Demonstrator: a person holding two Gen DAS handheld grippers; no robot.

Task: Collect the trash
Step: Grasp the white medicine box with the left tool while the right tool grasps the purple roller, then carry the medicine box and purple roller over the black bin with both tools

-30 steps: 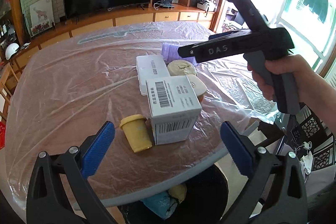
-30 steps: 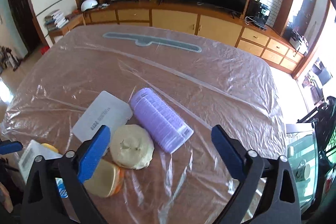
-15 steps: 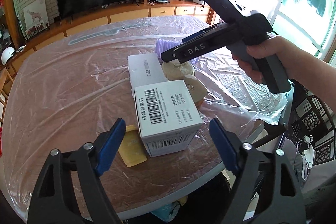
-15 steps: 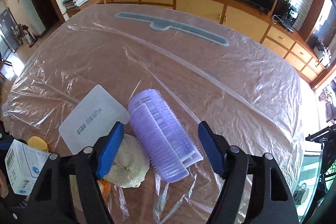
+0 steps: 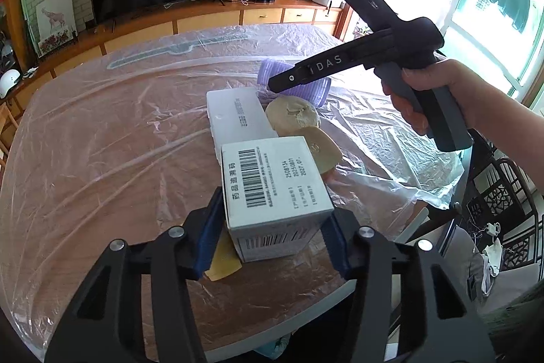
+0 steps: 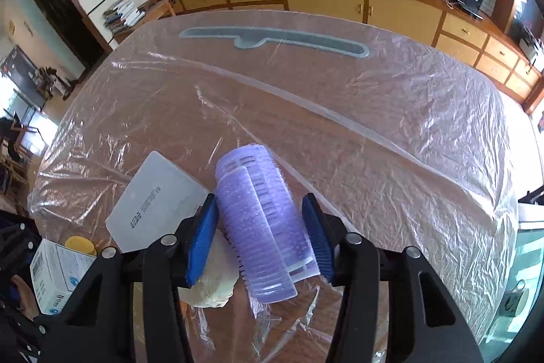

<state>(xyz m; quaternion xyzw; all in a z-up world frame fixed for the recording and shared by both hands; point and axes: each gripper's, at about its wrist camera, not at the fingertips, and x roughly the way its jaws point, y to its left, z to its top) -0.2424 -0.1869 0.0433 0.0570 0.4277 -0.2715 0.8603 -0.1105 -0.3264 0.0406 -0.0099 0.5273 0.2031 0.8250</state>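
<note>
A: Where does the left gripper (image 5: pixel 272 230) stand?

B: Low over the near edge of the table (image 5: pixel 85 159), which is wrapped in clear plastic film (image 6: pixel 391 111). Its jaws are closing around a white carton (image 5: pixel 275 189) with a barcode on top. The left blue pad lies flat against the carton's left side; the right pad sits at the lower right corner, and whether it presses yet I cannot tell.

A: Anything else near that carton?

B: A yellow container (image 5: pixel 222 261) lies partly hidden under the left pad, just beside the carton. Behind the carton lie a flat white box (image 5: pixel 238 118), a crumpled beige wad (image 5: pixel 292 116) and a tan rounded piece (image 5: pixel 323 148), all close together.

A: And the right gripper (image 6: pixel 260 237)?

B: It points steeply down at a purple hair roller (image 6: pixel 258 220) lying on the film. The roller runs lengthwise between the two blue pads, its near end jutting past them toward the camera. The jaws are closing; the left pad touches the roller's bristly side, the right pad is just at its edge.

A: Does the left camera show that?

B: It shows a hand (image 5: pixel 428 91) around the right gripper's grey handle and the roller behind the black body; the fingertips are hidden there.
</note>
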